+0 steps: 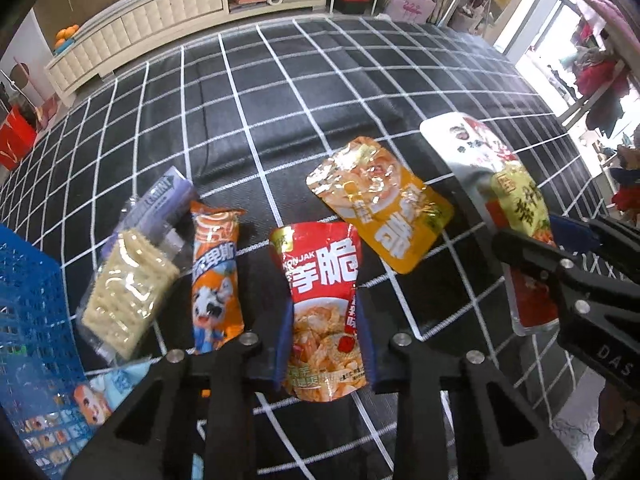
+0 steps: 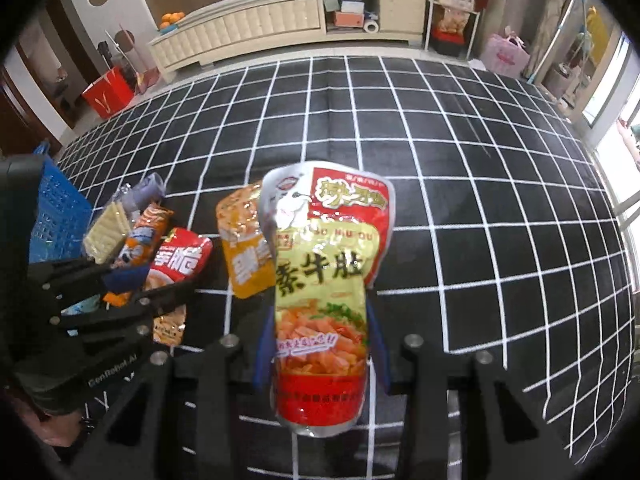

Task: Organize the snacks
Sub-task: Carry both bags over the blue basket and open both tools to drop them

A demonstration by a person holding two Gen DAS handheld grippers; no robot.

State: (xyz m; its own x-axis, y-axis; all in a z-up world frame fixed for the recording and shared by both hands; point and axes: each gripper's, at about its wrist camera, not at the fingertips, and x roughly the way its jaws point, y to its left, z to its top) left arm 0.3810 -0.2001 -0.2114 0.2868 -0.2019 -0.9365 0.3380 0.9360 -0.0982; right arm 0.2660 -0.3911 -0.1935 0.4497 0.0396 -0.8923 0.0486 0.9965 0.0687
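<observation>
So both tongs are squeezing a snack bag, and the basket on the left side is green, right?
Almost. Both tongs do squeeze a bag: the left tongs hold the red konjak bag, the right tongs the yellow-and-red bag. But the basket is blue, not green, as the left wrist view shows.

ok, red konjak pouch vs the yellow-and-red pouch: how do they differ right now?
The red konjak pouch sits in the left tongs; the yellow-and-red pouch sits in the right tongs. The konjak pouch is mostly red and shorter; the other has a silver top, yellow middle and looks longer. Both are glossy, gripped at the lower half, over the checked cloth.
</observation>
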